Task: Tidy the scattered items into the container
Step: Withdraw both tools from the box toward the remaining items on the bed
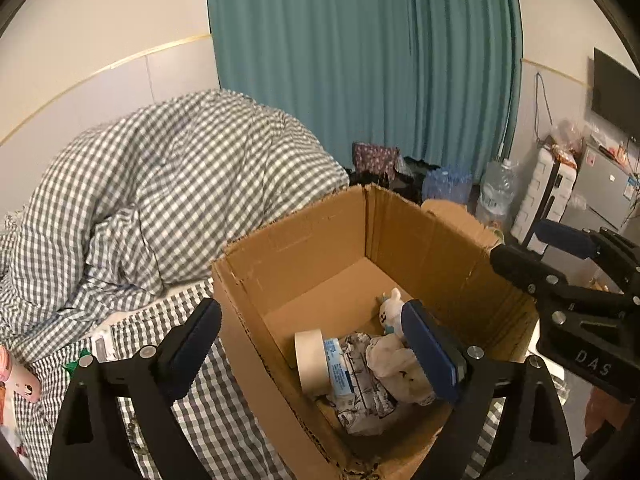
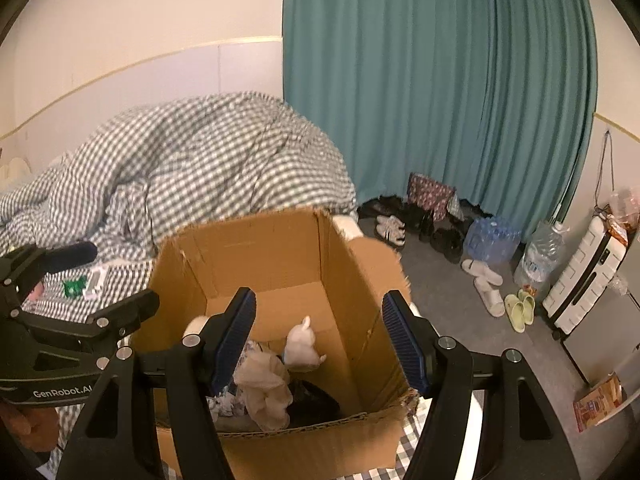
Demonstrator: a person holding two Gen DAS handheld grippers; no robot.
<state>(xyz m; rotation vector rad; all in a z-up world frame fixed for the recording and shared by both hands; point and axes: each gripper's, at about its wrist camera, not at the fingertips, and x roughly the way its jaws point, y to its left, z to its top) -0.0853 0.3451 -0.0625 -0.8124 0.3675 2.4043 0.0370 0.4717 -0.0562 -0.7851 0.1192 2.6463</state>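
Note:
An open cardboard box stands on the checked bed. Inside lie a roll of tape, a crumpled printed packet, a white cloth, a small white plush toy and something dark. My left gripper is open and empty, straddling the box's near left wall. My right gripper is open and empty above the box's opening. On the bed left of the box lie a white flat item, a green item and a pink item.
A checked duvet is heaped behind the box. A teal curtain hangs at the back. On the floor to the right are shoes and slippers, water bottles, a white suitcase and a snack box.

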